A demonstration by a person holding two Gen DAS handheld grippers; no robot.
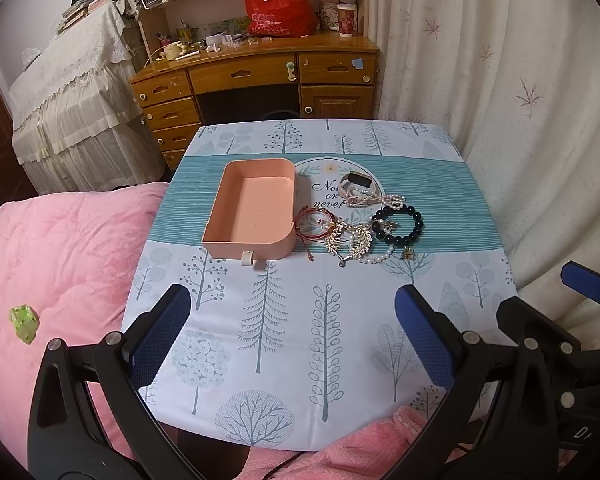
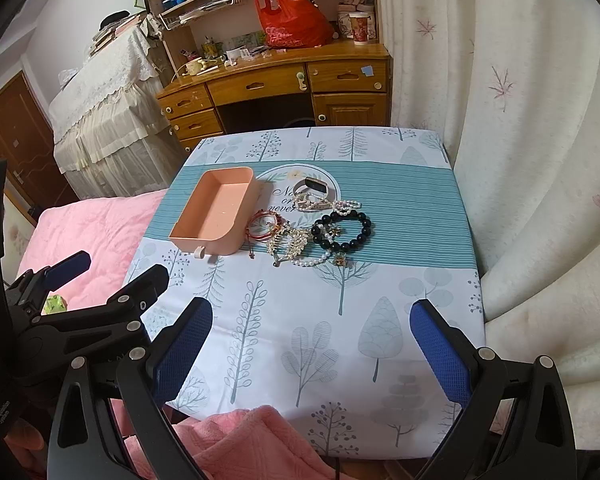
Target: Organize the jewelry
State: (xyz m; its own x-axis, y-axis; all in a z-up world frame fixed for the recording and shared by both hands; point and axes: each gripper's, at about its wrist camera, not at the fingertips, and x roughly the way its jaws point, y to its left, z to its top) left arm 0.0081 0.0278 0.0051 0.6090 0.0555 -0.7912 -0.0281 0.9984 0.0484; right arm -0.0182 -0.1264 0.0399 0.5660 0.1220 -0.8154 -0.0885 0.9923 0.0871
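An empty pink tray (image 1: 252, 236) (image 2: 192, 236) sits on the tree-print tablecloth (image 1: 292, 340) (image 2: 300, 320). To its right lies a pile of jewelry: a black bead bracelet (image 1: 418, 222) (image 2: 366, 232), a red string bracelet (image 1: 305, 226) (image 2: 256, 224), a gold leaf piece (image 1: 360, 240) (image 2: 296, 242), a pearl strand (image 1: 374, 258) (image 2: 312, 262) and a watch (image 1: 358, 180) (image 2: 314, 186). My left gripper (image 1: 292, 304) is open and empty over the table's near part. My right gripper (image 2: 312, 316) is open and empty too, well short of the jewelry.
A pink quilt (image 1: 52, 280) (image 2: 92, 232) lies left of the table with a small green object (image 1: 24, 322) on it. A wooden desk (image 1: 256, 76) (image 2: 276, 80) stands behind. A white curtain (image 1: 520, 100) (image 2: 520, 120) hangs at the right.
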